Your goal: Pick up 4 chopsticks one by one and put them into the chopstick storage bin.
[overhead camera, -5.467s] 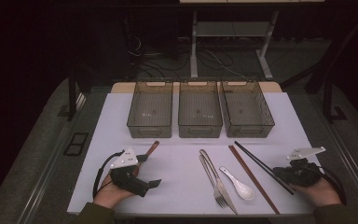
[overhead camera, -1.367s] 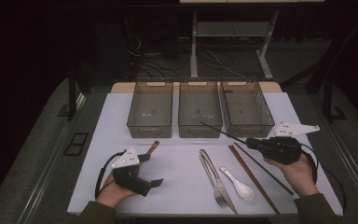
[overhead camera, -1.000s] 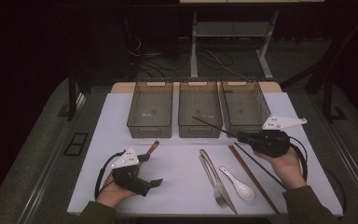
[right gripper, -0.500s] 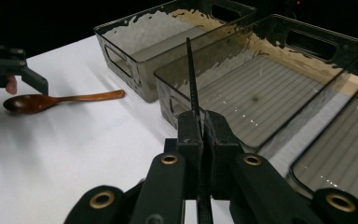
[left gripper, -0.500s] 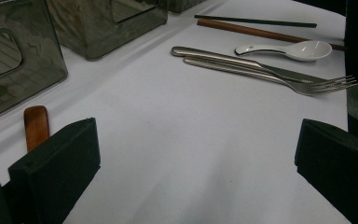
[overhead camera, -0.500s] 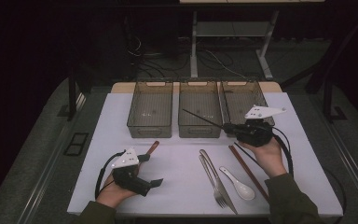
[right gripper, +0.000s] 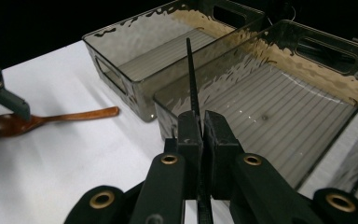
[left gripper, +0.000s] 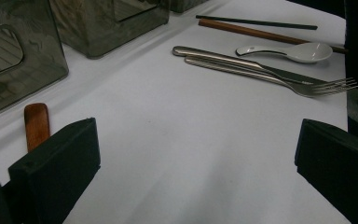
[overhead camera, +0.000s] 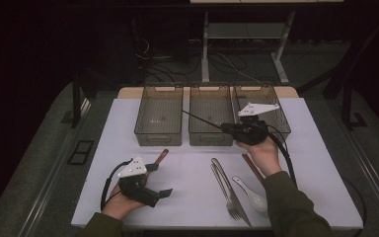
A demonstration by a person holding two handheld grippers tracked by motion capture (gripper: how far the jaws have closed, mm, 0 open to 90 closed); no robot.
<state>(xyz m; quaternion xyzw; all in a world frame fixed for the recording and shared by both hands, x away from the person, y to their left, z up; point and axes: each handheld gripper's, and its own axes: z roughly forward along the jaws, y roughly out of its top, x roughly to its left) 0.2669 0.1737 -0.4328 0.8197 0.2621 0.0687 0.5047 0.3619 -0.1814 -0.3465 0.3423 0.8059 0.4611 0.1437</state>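
1. Right gripper (overhead camera: 225,127) sits above the front edge of the middle bin (overhead camera: 210,116), held in the person's right hand (overhead camera: 261,153). Its jaws are pressed together on a black chopstick (overhead camera: 201,120).
2. In the right gripper view the black chopstick (right gripper: 192,79) runs straight out from between the closed pads, its far end above the wall shared by the middle bin (right gripper: 279,107) and the left bin (right gripper: 168,51). The high view has the stick slanting up and to the left across the middle bin, clear of the floor of the bin.
3. Left gripper (overhead camera: 164,193) rests low on the white table (overhead camera: 192,182), near its front left, in the left hand (overhead camera: 118,205). Jaws stand wide apart with nothing between them; the left gripper view shows bare white surface between the two black pads.
4. Wooden spoon (overhead camera: 162,156) lies just beyond the left gripper, its handle pointing towards the left bin (overhead camera: 160,116). Its handle end (left gripper: 36,125) appears beside the left pad in the left gripper view.
5. Brown chopstick (overhead camera: 251,167) lies on the table, partly under the right hand. A second black chopstick (left gripper: 256,22) lies beside the brown one in the left gripper view.
6. Fork (overhead camera: 229,197) and knife (overhead camera: 224,177) lie side by side, front centre; white spoon (overhead camera: 250,193) just to their right.
7. Right bin (overhead camera: 271,111) stands behind the right gripper's grey plate.
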